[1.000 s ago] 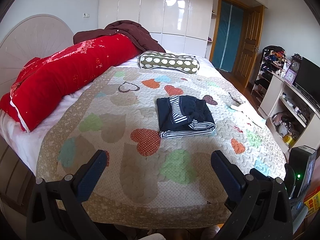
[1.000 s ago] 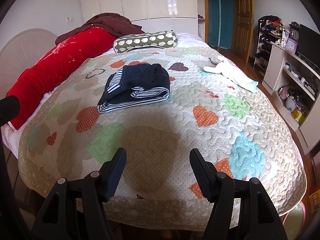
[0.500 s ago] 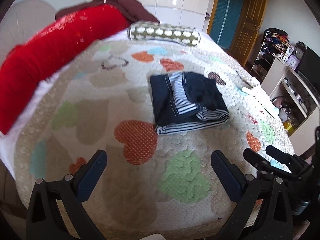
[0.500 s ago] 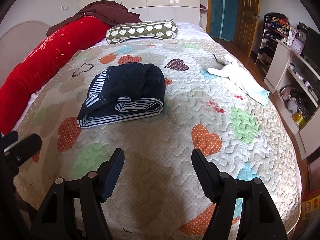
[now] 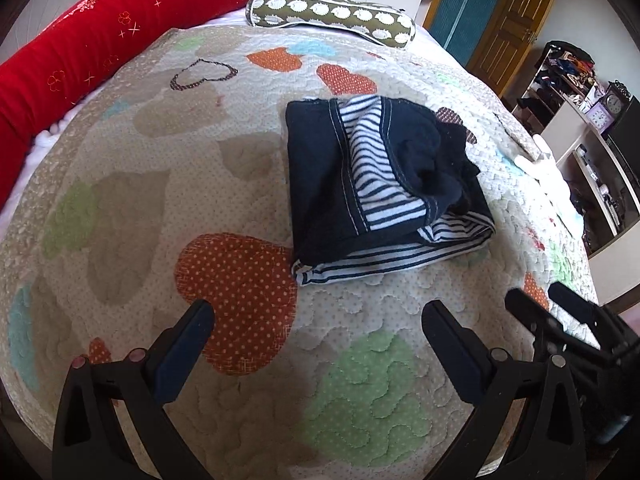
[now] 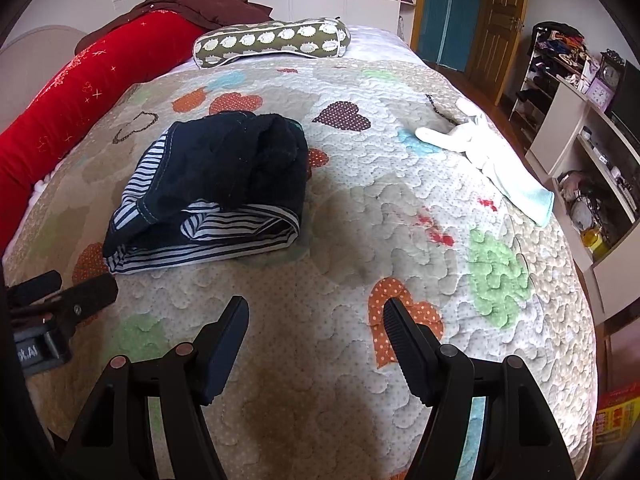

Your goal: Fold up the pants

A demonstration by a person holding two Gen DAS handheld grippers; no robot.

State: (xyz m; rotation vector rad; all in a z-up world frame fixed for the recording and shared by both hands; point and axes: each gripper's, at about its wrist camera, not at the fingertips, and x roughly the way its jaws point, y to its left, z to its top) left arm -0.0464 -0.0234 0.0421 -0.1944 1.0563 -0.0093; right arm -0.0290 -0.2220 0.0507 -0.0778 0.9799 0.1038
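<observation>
Dark navy pants (image 5: pixel 380 184) with a striped blue-and-white lining lie bunched and roughly folded on the quilt, also seen in the right wrist view as the pants (image 6: pixel 216 188). My left gripper (image 5: pixel 318 312) hovers open over the quilt just short of the pile's near edge, nothing between its fingers. My right gripper (image 6: pixel 316 308) is open and empty too, over the quilt to the right of the pile's near corner. Each gripper shows at the edge of the other's view: the right gripper (image 5: pixel 560 316) and the left gripper (image 6: pixel 64 296).
The bed carries a heart-patterned quilt (image 6: pixel 400 240). A red bolster (image 5: pixel 80 52) lies along the left, a green patterned pillow (image 6: pixel 272 40) at the back, a white cloth (image 6: pixel 488 160) at the right. A shelf unit (image 6: pixel 592 152) stands off the bed's right side.
Both grippers have come forward and lower over the bed, so the pants fill more of each view. The left gripper has tilted downward. Both stay open.
</observation>
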